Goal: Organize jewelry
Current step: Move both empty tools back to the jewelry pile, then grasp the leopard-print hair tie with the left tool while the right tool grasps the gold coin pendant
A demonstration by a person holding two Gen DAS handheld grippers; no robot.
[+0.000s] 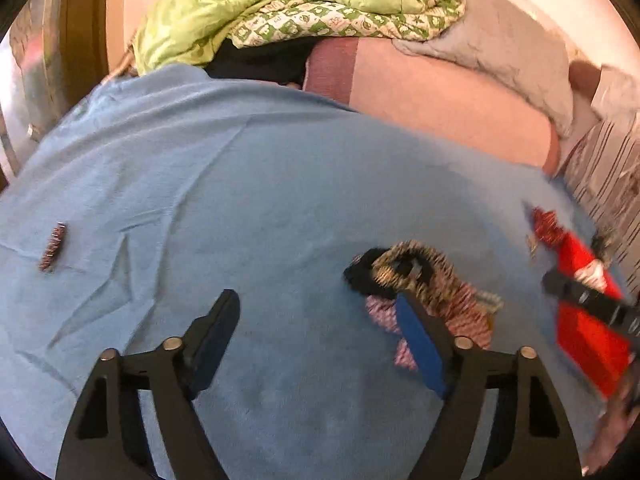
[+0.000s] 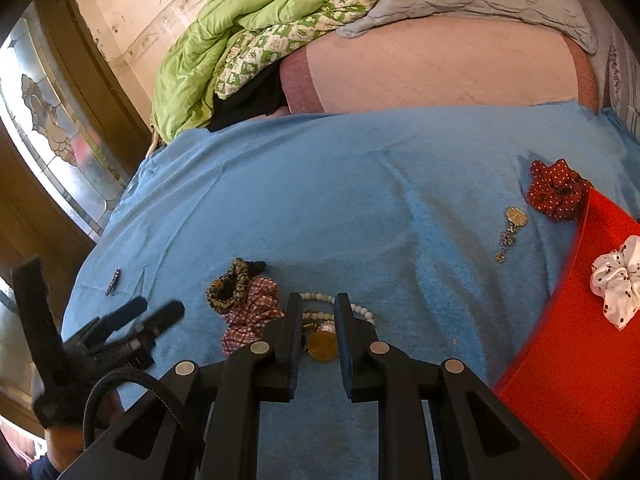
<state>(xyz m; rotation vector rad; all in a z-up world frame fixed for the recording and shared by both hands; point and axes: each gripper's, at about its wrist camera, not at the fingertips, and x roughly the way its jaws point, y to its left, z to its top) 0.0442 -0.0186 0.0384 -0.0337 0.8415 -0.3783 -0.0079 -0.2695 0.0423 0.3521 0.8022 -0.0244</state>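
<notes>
Spread left tool [image 1: 316, 312] above blue towel [image 1: 240, 184]

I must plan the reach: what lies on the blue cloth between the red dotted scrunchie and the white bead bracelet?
In the right wrist view, only a small metal pendant on a chain lies between the red dotted scrunchie and the white bead bracelet.

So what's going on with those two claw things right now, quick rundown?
Left gripper open, over bare blue blanket. Right gripper narrowly open, straddling gold pendant and bead strand. Scrunchie pile crowds its left. White scrunchie already in red tray.
</notes>
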